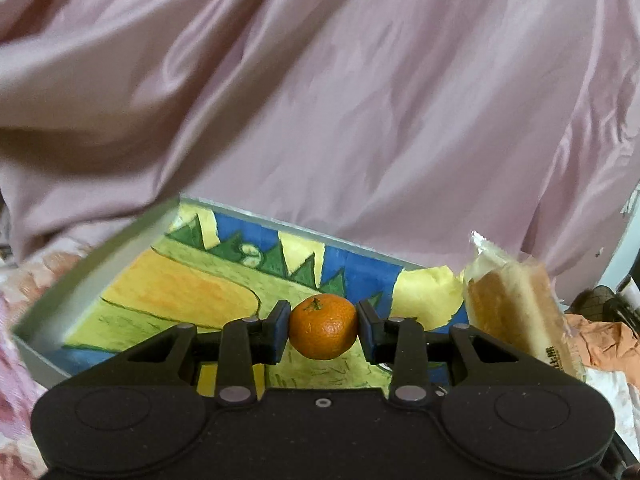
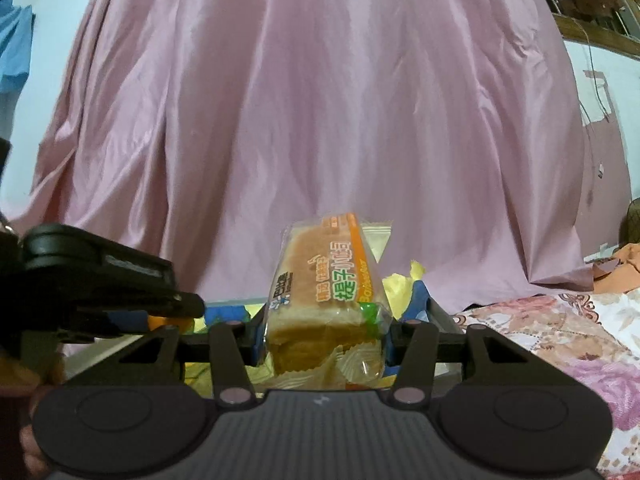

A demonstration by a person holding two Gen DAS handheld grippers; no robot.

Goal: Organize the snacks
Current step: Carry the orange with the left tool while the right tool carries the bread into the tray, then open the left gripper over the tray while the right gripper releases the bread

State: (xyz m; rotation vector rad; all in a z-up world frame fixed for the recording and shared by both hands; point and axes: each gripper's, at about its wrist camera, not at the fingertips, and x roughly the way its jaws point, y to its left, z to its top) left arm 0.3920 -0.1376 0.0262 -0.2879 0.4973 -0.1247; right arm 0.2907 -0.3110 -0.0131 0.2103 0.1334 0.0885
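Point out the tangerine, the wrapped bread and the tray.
tangerine (image 1: 322, 327): left wrist view, middle of its peel.
wrapped bread (image 2: 320, 288): right wrist view, printed front of the wrapper.
tray (image 1: 92, 268): left wrist view, its grey left wall.

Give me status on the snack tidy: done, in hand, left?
Done: nothing visible in the painted box yet. In hand: left gripper clamps the mandarin; right gripper clamps the wrapped bread; both above the box. Left: set both down inside.

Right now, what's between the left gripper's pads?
A small orange mandarin, pinched between the left gripper pads above the painted tray. The left wrist view shows it; the wrapped bread sits off to the side, outside the pads.
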